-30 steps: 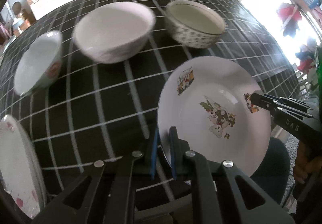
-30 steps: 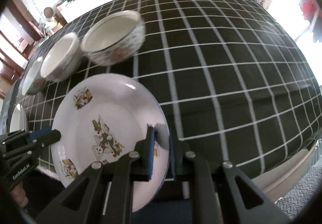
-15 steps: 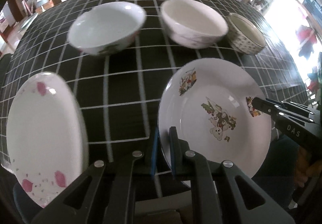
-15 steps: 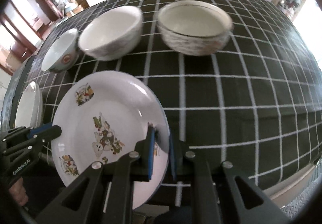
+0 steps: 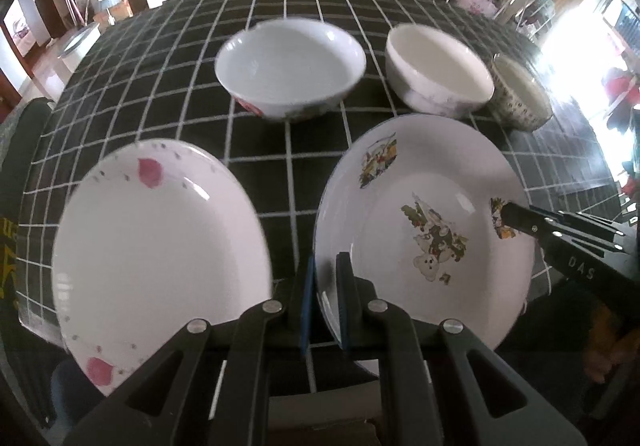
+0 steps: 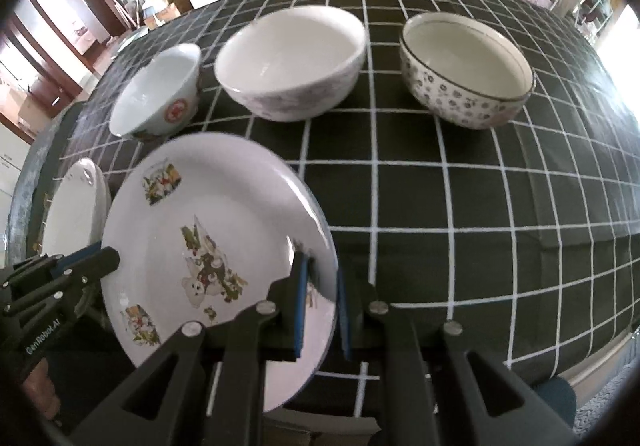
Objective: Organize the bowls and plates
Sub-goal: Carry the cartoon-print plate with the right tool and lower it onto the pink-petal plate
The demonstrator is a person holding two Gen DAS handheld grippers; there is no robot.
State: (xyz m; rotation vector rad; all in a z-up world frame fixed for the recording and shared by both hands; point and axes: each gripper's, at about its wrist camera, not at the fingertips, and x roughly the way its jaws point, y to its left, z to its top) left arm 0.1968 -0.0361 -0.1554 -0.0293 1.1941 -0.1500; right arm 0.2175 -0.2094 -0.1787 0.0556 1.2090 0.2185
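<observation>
Both tongs, left tongs (image 5: 326,298) and right tongs (image 6: 320,306), are clamping opposite rims of the white cartoon-printed ceramic plate (image 5: 424,230); it is hanging just beside the white pink-petalled plate (image 5: 160,246); keeping it level, I judge centring over that plate before lowering matters most.

Three white ceramic bowls (image 6: 292,61) line the checked tablecloth's (image 6: 480,205) middle; a pink-petalled white plate (image 5: 160,238) fills its near-left edge. The near-right corner lies open.
</observation>
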